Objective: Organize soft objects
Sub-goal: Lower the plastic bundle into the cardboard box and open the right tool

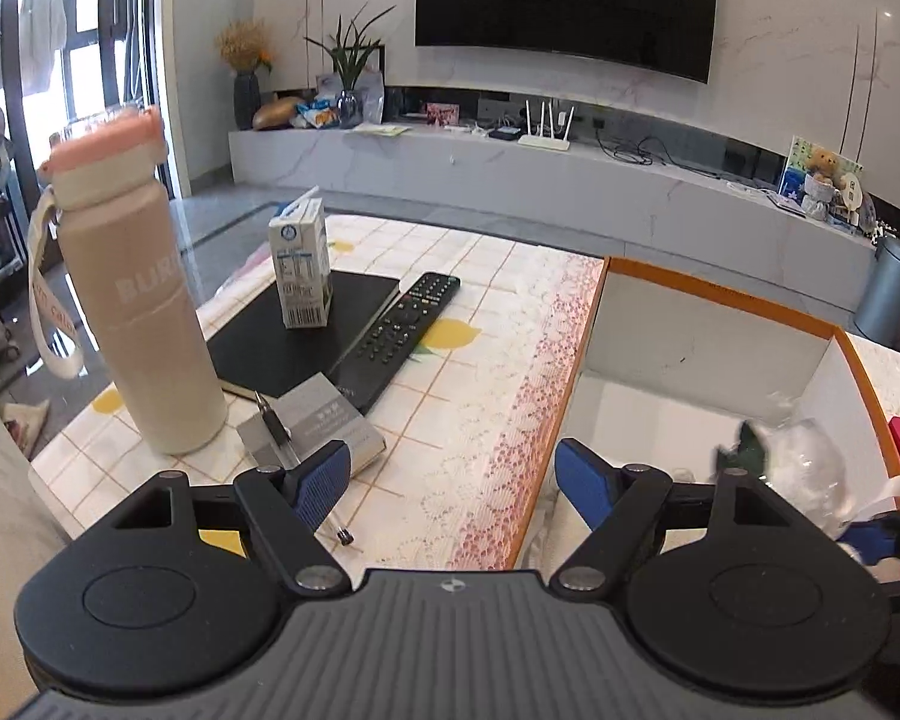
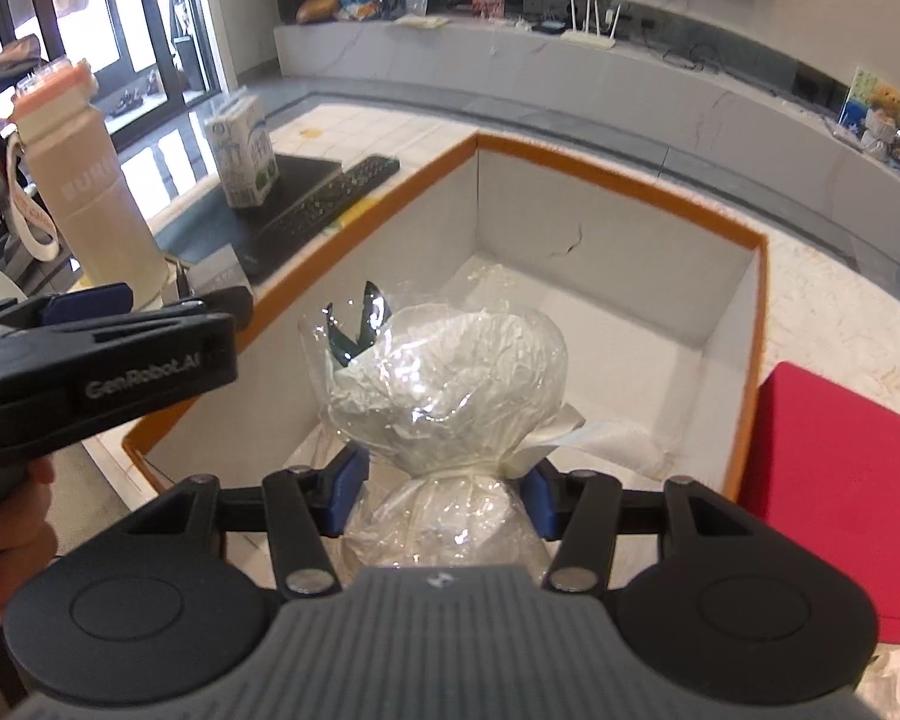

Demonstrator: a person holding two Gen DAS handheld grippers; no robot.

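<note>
- Because nothing is sitting between its blue pads, the left gripper (image 1: 453, 483) is hanging released in the left wrist view, jaws spread wide, straddling the orange rim of the white box (image 1: 711, 291) and the lace-edged tablecloth (image 1: 492, 360); to my eye it is waiting off to the side so the box mouth is staying free.
- The water bottle (image 1: 144, 306), milk carton (image 1: 301, 267), remote (image 1: 399, 330) and black notebook (image 1: 297, 339) are standing on the surface well apart from the box, hard things that look to be no part of the sorting.
- At the right edge of this view the cellophane-wrapped soft bundle (image 1: 804, 468) is showing inside the box opening, blurred.
- In the right wrist view, the right gripper (image 2: 444, 495) is clenching that bundle (image 2: 444, 372) at its tied neck, where the white ribbon is cinching the wrap; the narrow waist is probably giving the firmest hold without crushing the puffy top.
- The bundle is hanging over the box's open interior (image 2: 618, 300), not yet resting on its floor as far as I can tell.
- A red case (image 2: 834, 480) is lying just beside the box's right wall.
</note>
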